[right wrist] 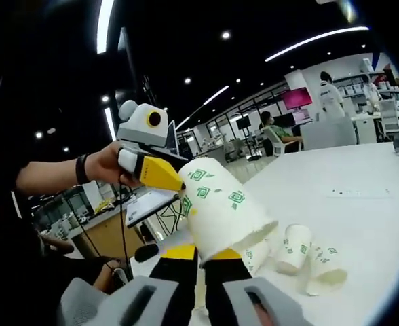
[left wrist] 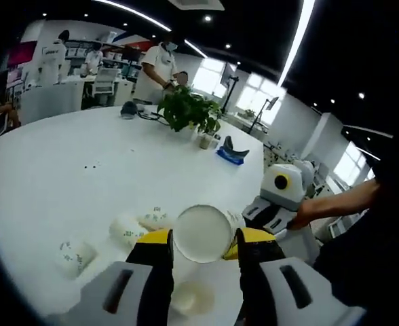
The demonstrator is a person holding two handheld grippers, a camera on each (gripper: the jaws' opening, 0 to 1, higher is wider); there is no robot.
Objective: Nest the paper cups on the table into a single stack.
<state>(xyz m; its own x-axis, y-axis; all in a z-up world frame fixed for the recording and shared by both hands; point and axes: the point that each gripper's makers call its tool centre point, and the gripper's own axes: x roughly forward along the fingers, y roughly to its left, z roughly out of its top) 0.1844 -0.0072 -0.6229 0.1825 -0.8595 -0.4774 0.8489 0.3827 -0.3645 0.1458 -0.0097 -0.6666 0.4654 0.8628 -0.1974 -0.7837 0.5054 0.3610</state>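
Observation:
A white paper cup (left wrist: pixel 201 233) with green marks hangs above the table, one round end facing the left gripper view. My left gripper (left wrist: pixel 203 244) is shut on it, a yellow jaw on each side. In the right gripper view the same cup (right wrist: pixel 226 210) lies tilted, narrow end up and to the left, with my right gripper (right wrist: pixel 199 255) shut on its lower side. The left gripper (right wrist: pixel 169 180) meets the cup's narrow end; the right gripper (left wrist: pixel 257 214) comes in from the right. Loose cups (left wrist: pixel 74 255) (left wrist: pixel 128 231) (left wrist: pixel 155 217) lie on their sides on the table, and one (left wrist: pixel 189 297) sits below my jaws.
The white table (left wrist: pixel 84 163) is broad and round-edged. A potted plant (left wrist: pixel 186 112), a blue object (left wrist: pixel 230 153) and a dark item (left wrist: pixel 128 109) sit at its far side. People stand beyond it. More lying cups (right wrist: pixel 294 248) (right wrist: pixel 325 268) rest near the held cup.

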